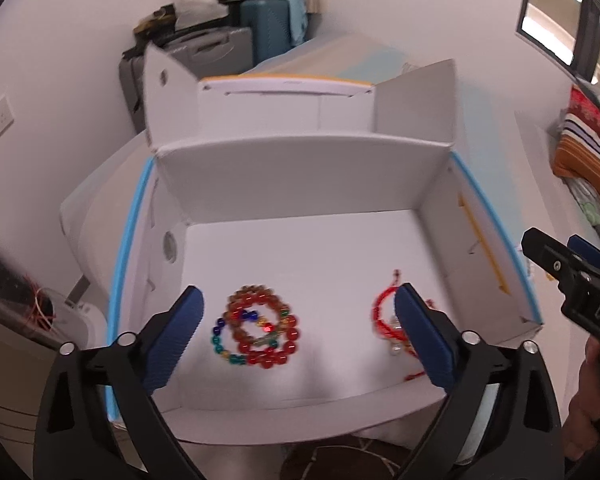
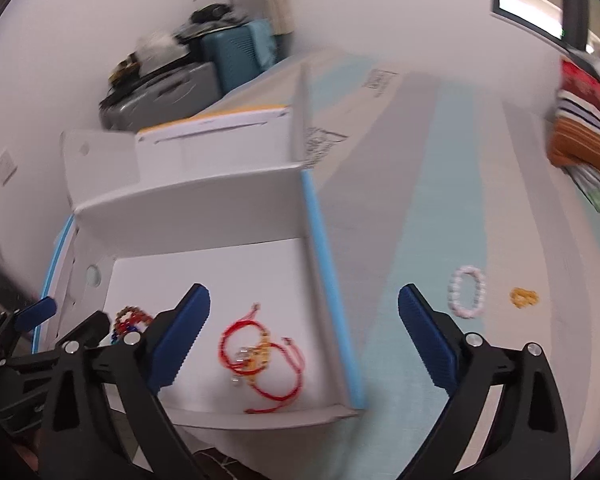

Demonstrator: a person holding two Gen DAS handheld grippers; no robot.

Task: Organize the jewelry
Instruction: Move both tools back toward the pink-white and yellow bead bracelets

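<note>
White-walled room with suitcases [image 1: 236,36] at 11 o'clock. Open white cardboard box [image 1: 300,168] with blue edges holds round glossy beaded bracelets [image 1: 258,330] and red cord bracelets [image 2: 260,354]. Left gripper [image 1: 298,332], ribbed blue pads spread, holds nothing; right gripper [image 2: 304,334] likewise, body lettered "DAS". Outside at 2 o'clock: pale pink bead bracelet [image 2: 467,291], small yellow piece [image 2: 523,298]

White open cardboard box with blue edge trim [image 1: 296,176]: 1.
Beaded bracelets, red, amber and blue-green glass beads [image 1: 256,326]: about 3, overlapping, exact count unclear.
Red cord bracelets with small charms [image 2: 260,354]: about 2, tangled.
Pale pink bead bracelet [image 2: 467,291]: 1.
Small yellow-orange trinket [image 2: 523,298]: 1.
Suitcases: teal hard-shell suitcase [image 1: 266,26], grey suitcase [image 1: 204,54]: 2.
</note>
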